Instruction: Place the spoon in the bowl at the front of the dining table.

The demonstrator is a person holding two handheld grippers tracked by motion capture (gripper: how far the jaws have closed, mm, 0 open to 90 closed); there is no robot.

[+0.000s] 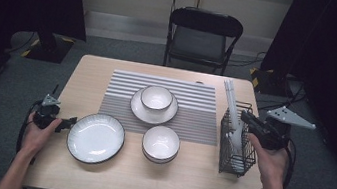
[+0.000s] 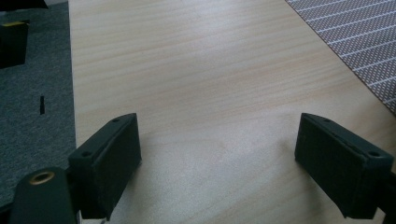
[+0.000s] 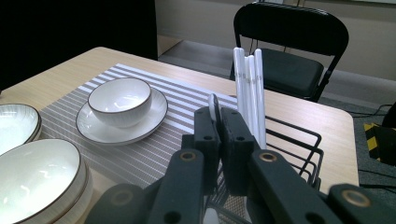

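High view: the table [image 1: 94,174] carries a striped mat [image 1: 194,113], a plate [image 1: 95,138] at front left, a bowl [image 1: 160,143] at front centre, and a second bowl on a saucer [image 1: 153,114] on the mat. A wire rack [image 1: 238,140] stands at the right edge with white chopsticks [image 1: 230,99] rising from it. The right gripper [image 1: 252,122] sits over the rack's right side. The left gripper [image 1: 67,124] rests at the table's left edge, just beside the plate.

Left gripper view: the jaws stand wide apart over bare table, nothing between them; a corner of the mat shows at upper right.

Right gripper view: the jaws are clamped on a thin white utensil [image 3: 214,108] whose rounded tip stands up between them, above the rack and just beside the upright chopsticks. Which utensil it is cannot be told. A chair [image 3: 289,46] stands behind the table.
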